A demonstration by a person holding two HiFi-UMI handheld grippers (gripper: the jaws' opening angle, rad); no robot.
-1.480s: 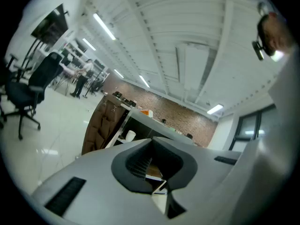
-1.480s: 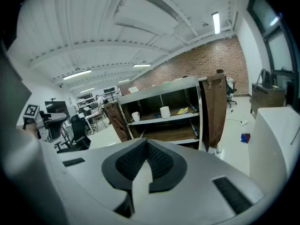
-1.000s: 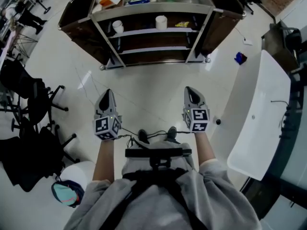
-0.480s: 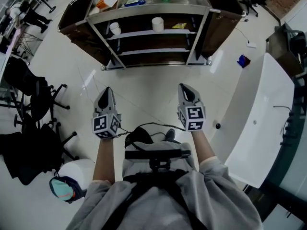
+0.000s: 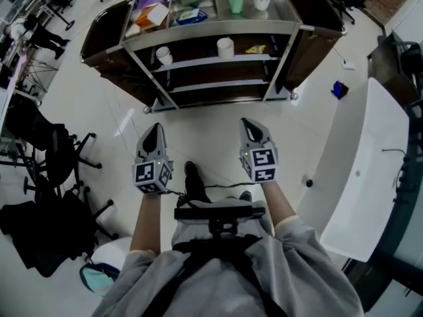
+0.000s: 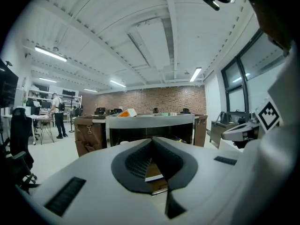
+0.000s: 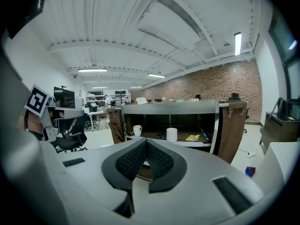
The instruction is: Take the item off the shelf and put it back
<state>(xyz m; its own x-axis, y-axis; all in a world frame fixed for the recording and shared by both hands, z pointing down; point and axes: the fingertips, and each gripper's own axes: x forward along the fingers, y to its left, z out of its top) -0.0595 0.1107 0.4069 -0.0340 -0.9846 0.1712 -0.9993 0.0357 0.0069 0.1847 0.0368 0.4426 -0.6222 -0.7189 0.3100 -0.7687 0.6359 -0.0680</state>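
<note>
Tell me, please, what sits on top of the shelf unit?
A green cup, a white mug, a blue packet and an orange-and-white box; the far edge of the shelf unit is out of frame.

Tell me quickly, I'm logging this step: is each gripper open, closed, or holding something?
Left gripper: closed, holding nothing.
Right gripper: closed, holding nothing.

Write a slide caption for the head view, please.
Person faces a shelf cart, left gripper and right gripper shut and empty, white mug on a shelf.
</note>
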